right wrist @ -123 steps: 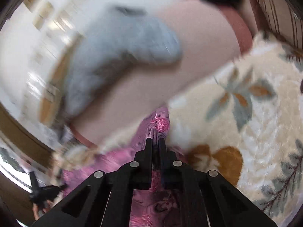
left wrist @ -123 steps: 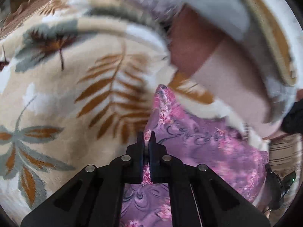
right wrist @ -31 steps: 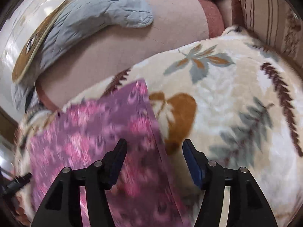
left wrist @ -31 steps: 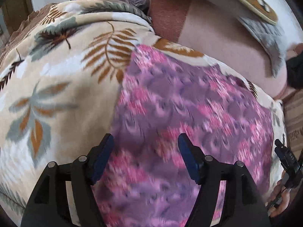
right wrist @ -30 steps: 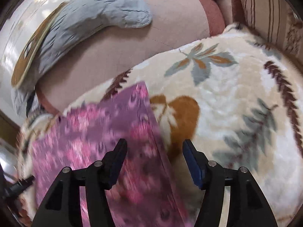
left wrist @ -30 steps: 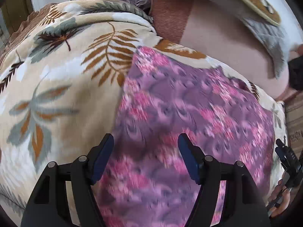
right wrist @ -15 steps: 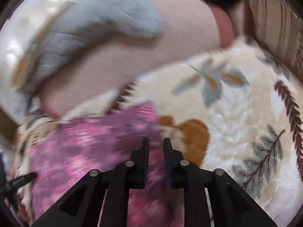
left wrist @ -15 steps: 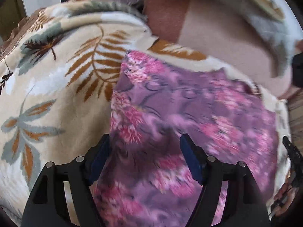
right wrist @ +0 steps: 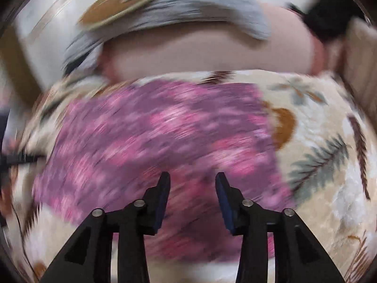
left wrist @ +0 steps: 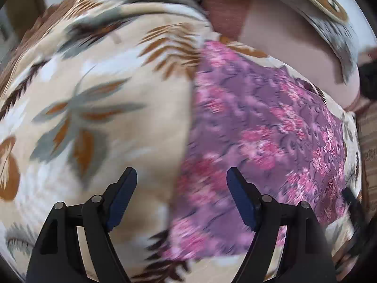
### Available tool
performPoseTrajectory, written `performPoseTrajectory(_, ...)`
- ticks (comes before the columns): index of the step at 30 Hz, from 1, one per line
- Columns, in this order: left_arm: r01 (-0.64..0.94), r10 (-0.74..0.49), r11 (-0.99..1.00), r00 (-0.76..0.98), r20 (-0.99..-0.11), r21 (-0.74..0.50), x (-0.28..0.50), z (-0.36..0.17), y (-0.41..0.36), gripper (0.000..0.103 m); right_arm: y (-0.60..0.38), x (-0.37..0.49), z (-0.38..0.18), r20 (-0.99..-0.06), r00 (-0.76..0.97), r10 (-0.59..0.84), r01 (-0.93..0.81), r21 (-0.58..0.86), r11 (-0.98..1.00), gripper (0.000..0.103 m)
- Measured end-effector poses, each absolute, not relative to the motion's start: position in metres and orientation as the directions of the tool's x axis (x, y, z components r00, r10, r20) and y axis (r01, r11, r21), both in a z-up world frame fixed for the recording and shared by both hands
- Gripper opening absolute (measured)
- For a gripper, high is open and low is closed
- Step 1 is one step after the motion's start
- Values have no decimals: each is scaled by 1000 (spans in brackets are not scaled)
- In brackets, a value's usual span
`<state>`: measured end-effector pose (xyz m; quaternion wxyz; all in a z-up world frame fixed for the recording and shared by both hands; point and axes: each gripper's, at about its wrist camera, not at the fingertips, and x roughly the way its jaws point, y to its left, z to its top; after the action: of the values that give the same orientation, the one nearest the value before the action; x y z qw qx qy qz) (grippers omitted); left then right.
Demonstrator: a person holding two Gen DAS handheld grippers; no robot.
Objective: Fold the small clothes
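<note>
Left hand-held gripper (left wrist: 180, 181) hangs with its jaws spread wide and nothing between them, straddling the left edge of the purple cloth with pink flower print (left wrist: 259, 127); one blue-padded finger sits over the cream plush blanket with brown and grey leaf pattern (left wrist: 99, 108), the other over the cloth. From this hand-held gripper the cloth spreads away toward one and two o'clock, its left edge running from the near corner at about six o'clock up to a far corner near twelve. Right hand-held gripper (right wrist: 192, 179) is also parted, though less widely, and holds nothing; it hovers over the near part of the same purple cloth (right wrist: 153, 129), which fills the view from nine o'clock round to two, with the leaf-patterned blanket (right wrist: 329, 165) showing at three o'clock. Both views are smeared by motion, so creases and hems cannot be read. The cloth looks to lie flat as a rough rectangle on the blanket, with its long axis seeming to run from left to right across the right wrist view. Judging by this, the next fold turns on taking an edge: the left hand-held gripper is nearer the left edge, and the right one nearer the near edge. Behind, at twelve o'clock, lies a pale pink cushion (right wrist: 212, 49).
</note>
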<state>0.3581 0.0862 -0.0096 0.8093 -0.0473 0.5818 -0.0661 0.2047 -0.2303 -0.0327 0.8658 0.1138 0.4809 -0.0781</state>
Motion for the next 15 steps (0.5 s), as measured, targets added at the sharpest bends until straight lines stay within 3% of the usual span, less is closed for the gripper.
performPoseTrajectory(3, 15, -214, 976, 281, -935, -218, 351, -11, 108, 79, -179, 204, -37, -862, 507, 13, 131, 92, 987, 46)
performPoseTrajectory(7, 15, -275, 959, 282, -919, -283, 339, -10, 112, 79, -152, 206, -53, -878, 477, 42, 124, 115, 986, 46)
performPoseTrajectory(12, 102, -183, 981, 247, -952, -163, 339, -28, 87, 79, -142, 209, -67, -901, 433, -24, 197, 68, 978, 50)
performPoseTrajectory(15, 108, -217, 975, 244, -945, -196, 341, -27, 93, 79, -116, 208, -48, -877, 480, 30, 123, 101, 987, 52)
